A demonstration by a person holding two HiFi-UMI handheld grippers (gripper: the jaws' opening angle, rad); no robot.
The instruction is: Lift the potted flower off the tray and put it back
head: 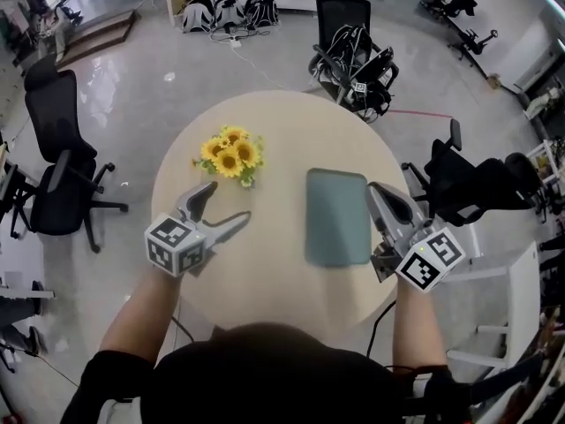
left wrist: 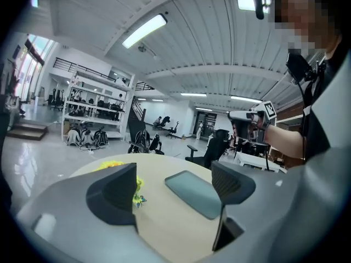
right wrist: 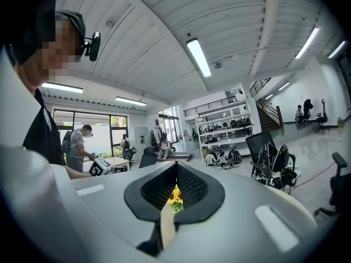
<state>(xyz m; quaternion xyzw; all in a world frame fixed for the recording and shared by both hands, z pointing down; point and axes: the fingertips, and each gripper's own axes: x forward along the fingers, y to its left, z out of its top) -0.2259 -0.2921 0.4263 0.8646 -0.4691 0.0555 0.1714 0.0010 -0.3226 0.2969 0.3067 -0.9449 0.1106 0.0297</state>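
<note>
One round pale bench underneath everything, wide enough to keep the working things apart. Lying flat right of centre, a grey-green tray, nothing on it, judged to be waiting as the landing place. Standing left of the tray and well apart from it, on bare bench top, the potted flower: yellow sunflower heads upright, pot hidden under the blooms from above. Off the tray already, so probably only the put-back half of the task left to do. Nearer the person, low over the bench and just short of the flower, the left hand-held gripper: jaws spread wide, nothing between them but bench top, angled toward the blooms, apparently lined up for a grasp low on the pot or stem. Seen along those jaws, flower partly masked by the left-side jaw, so not yet centred in the gap. At the bench's right edge, just beside the tray's right side, the right hand-held gripper: jaws pressed together with only a thin slit, holding nothing, likely parked clear so as not to crowd the tray. Worth minding: top-heavy blooms, so a tilt or tip likely from a high or off-centre pinch.
</note>
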